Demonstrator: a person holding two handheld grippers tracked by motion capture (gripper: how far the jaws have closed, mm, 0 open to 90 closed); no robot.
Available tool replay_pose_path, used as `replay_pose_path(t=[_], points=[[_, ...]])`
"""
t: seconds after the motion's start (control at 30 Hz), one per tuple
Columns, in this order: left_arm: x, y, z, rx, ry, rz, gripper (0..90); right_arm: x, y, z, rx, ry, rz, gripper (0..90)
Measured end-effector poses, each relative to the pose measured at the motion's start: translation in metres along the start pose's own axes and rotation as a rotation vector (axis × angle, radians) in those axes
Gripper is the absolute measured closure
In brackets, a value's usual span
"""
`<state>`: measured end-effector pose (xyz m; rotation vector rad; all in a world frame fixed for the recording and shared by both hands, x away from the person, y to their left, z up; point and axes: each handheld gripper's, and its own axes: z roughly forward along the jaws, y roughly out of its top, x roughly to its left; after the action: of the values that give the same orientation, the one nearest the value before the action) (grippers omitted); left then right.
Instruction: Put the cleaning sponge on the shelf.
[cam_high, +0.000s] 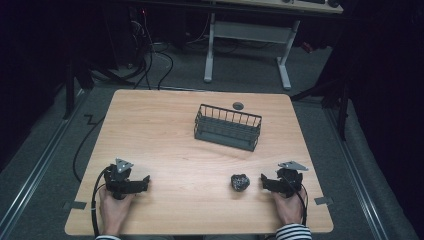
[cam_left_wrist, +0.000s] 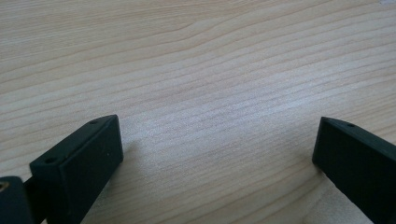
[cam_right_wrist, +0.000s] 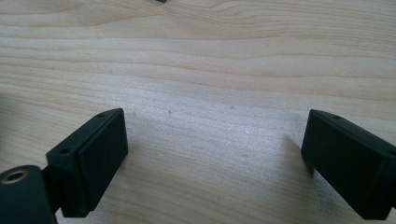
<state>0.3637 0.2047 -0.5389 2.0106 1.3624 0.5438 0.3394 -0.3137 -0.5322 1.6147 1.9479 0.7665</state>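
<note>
On the wooden table (cam_high: 165, 135) a dark wire basket (cam_high: 227, 128) stands just past the middle. A small dark crumpled lump (cam_high: 240, 182) lies near the front right. My right gripper (cam_high: 267, 182) rests on the table just right of that lump, held in a hand with a striped sleeve. Its jaws stand wide apart in the right gripper view (cam_right_wrist: 215, 140) with bare wood between them. My left gripper (cam_high: 143, 183) sits at the front left, also open (cam_left_wrist: 217, 140) over bare wood.
A small dark round disc (cam_high: 238, 105) lies behind the basket near the far edge. Beyond the table stands a white desk frame (cam_high: 247, 45) on grey floor, with black cables (cam_high: 150, 65) at the far left.
</note>
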Motion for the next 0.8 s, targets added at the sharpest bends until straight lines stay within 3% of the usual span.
replay_pose_path(t=[0.23, 0.33, 0.8], points=[[-0.0004, 0.0003, 0.0002, -0.002, -0.005, 0.003, 2.5, -0.0026, -0.0003, -0.0006, -0.009, 0.01, 0.002, 10.7], [-0.0005, 0.0002, 0.0, -0.003, -0.007, 0.007, 3.5, -0.0044, -0.0012, -0.0018, -0.025, -0.006, 0.011, 17.3], [-0.0005, 0.0003, -0.0002, -0.004, -0.011, 0.009, 4.4, -0.0082, 0.0009, -0.0048, -0.034, 0.007, -0.003, 34.4]])
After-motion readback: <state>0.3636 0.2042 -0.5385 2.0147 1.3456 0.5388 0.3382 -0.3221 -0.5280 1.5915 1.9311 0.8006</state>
